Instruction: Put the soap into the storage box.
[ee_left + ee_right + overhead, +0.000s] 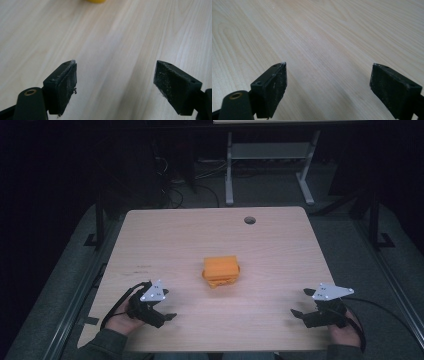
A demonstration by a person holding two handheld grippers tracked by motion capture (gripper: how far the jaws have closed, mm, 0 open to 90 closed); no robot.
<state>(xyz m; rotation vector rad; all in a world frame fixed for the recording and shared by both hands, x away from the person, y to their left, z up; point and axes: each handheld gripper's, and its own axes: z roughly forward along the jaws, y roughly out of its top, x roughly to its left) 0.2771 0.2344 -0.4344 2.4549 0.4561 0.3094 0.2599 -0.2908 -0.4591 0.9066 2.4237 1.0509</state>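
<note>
Two grippers, one orange item: all lying or hovering over a single pale wooden table (pixel 280 245).

High view
- Table: a rounded-corner top in light wood grain is carrying a round dark cable hole (pixel 249 220) near its far edge.
- Orange block (pixel 221 271): a boxy, stacked-looking orange piece is sitting near the table's middle, a flat slab on top and a bumpier layer beneath; finer detail is too small to tell.
- Left gripper (pixel 167 307): black body with a grey three-cornered plate on top, a hand (pixel 122 320) wrapping it from behind; it is sitting at the near left, well apart from the block, jaws pointing right.
- Right gripper (pixel 301 302): same build, held by the other hand (pixel 345 332) at the near right, jaws pointing left, also well apart from the block.
- Cables: dark leads are trailing from both tools.
- Background: a dim floor and the white legs of a second table (pixel 229 170) are showing beyond.

Left gripper view
- Left gripper (pixel 115 80): two black, blocky jaws with scuffed, dusty matte pads are standing wide apart, nothing between them.
- Surface: bare streaky wood is showing in the gap.
- Orange block (pixel 95 1): a rounded yellow-orange sliver is peeking in at the top edge.

Right gripper view
- Right gripper (pixel 328 82): matching black jaws, pads speckled with pale dust, are spread wide and gripping nothing.
- Surface: smooth pale wood with curving grain is running beneath.
</note>
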